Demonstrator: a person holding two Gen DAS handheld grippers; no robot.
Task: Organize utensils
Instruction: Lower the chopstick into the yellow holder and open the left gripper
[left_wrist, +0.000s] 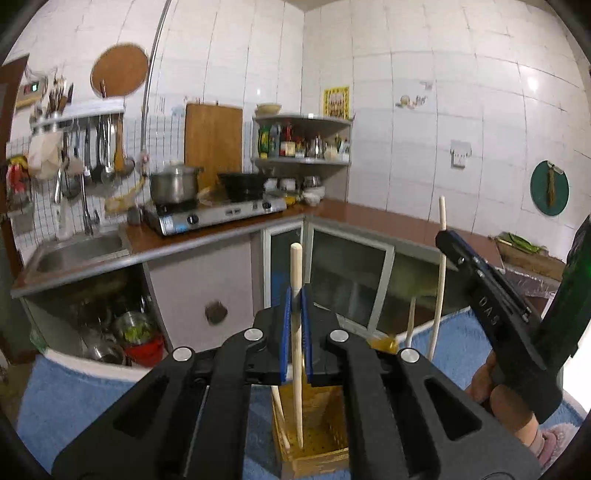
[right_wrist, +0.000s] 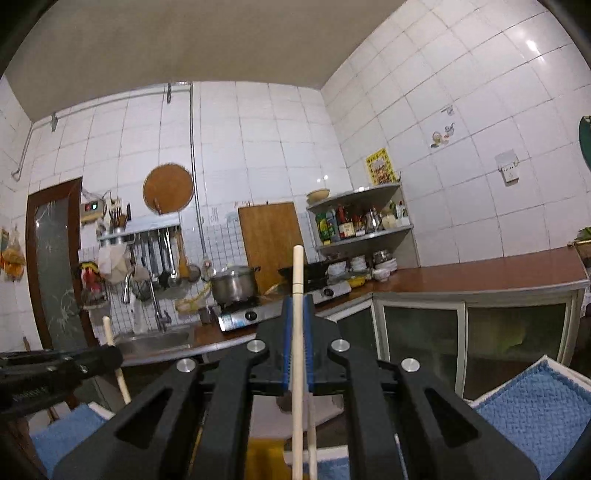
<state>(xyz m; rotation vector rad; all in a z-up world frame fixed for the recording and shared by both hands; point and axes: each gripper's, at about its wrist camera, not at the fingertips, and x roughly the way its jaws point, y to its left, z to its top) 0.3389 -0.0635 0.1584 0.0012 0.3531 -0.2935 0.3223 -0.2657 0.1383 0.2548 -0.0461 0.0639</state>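
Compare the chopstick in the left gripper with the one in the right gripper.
The left gripper holds its chopstick with the lower end inside the yellow holder. The right gripper holds its chopstick higher; its lower end is out of view. Both are pale wood, near upright, pinched between blue fingers.

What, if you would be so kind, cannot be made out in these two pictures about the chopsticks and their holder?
- Left wrist view: the left gripper covers the middle of its chopstick; whether the tip touches the holder floor is unclear.
- Right wrist view: the right gripper covers its chopstick; the lower end is cut off by the bottom edge.
- Right wrist view: the holder is mostly hidden behind the gripper body.
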